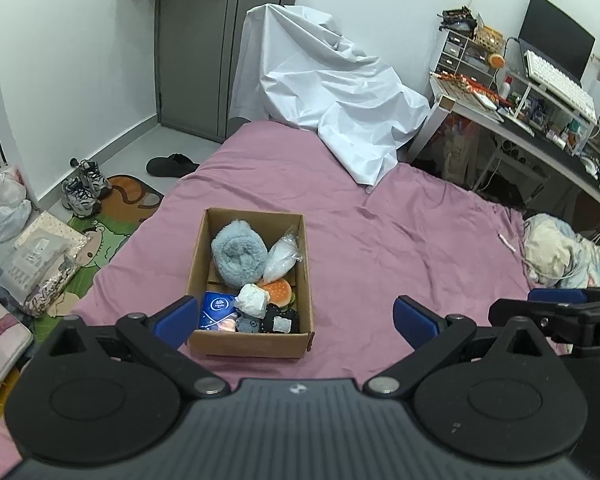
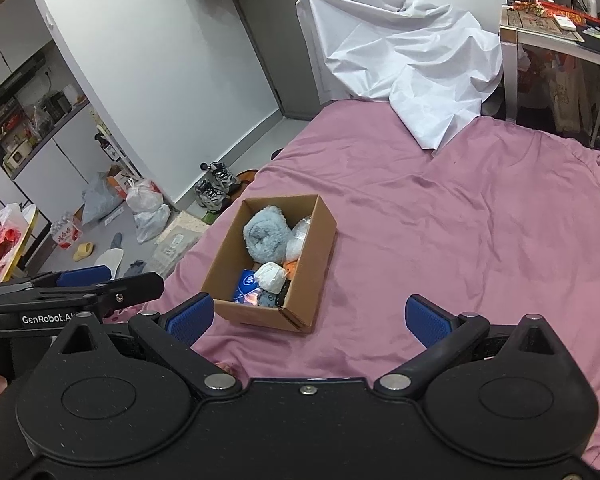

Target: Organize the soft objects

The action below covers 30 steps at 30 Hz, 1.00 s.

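Note:
A cardboard box (image 1: pixel 252 344) stands on the pink bedsheet (image 1: pixel 380 232); it also shows in the right wrist view (image 2: pixel 260 314). Inside lie a fluffy blue-grey roll (image 1: pixel 238 252), a clear plastic bag (image 1: pixel 282 258), an orange burger plush (image 1: pixel 278 291), a white wad (image 1: pixel 252 300), a blue tissue pack (image 1: pixel 218 310) and a black piece (image 1: pixel 282 320). My left gripper (image 1: pixel 294 320) is open and empty, just in front of the box. My right gripper (image 2: pixel 308 318) is open and empty, to the right of and behind the box.
A white sheet (image 1: pixel 332 92) drapes over something at the bed's far end. A cluttered desk (image 1: pixel 540 120) stands on the right, and crumpled bedding (image 1: pixel 560 248) lies at the bed's right edge. Shoes (image 1: pixel 82 188), bags and a mat lie on the floor to the left.

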Motion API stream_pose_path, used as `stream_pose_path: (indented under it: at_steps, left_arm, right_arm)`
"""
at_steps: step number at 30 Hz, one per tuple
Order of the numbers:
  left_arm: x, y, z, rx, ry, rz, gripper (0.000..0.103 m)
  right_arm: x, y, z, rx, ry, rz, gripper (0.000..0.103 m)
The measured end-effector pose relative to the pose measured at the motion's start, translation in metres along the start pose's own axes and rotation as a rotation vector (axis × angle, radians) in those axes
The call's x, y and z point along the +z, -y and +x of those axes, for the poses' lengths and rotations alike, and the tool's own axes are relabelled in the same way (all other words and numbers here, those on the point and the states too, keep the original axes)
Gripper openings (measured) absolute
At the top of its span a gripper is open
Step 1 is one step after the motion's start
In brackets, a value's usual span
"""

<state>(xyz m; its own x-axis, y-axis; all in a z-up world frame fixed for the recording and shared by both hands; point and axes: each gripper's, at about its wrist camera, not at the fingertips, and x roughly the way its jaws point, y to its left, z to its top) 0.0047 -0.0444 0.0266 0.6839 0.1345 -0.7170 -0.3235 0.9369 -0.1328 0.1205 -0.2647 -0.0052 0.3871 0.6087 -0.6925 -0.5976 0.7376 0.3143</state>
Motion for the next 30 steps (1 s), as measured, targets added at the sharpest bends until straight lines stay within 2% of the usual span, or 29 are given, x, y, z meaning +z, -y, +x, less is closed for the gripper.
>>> stream_pose_path:
  at_steps: [14,30]
  left_arm:
    - [0.003,0.020,0.010,0.071,-0.017,0.103,0.103]
    - [0.001,0.022,0.012,0.071,-0.023,0.103,0.103]
  right_arm:
    - [0.002,0.006,0.004,-0.005,-0.008,0.010,0.103]
    - [0.001,0.011,0.005,-0.001,-0.004,0.023,0.103]
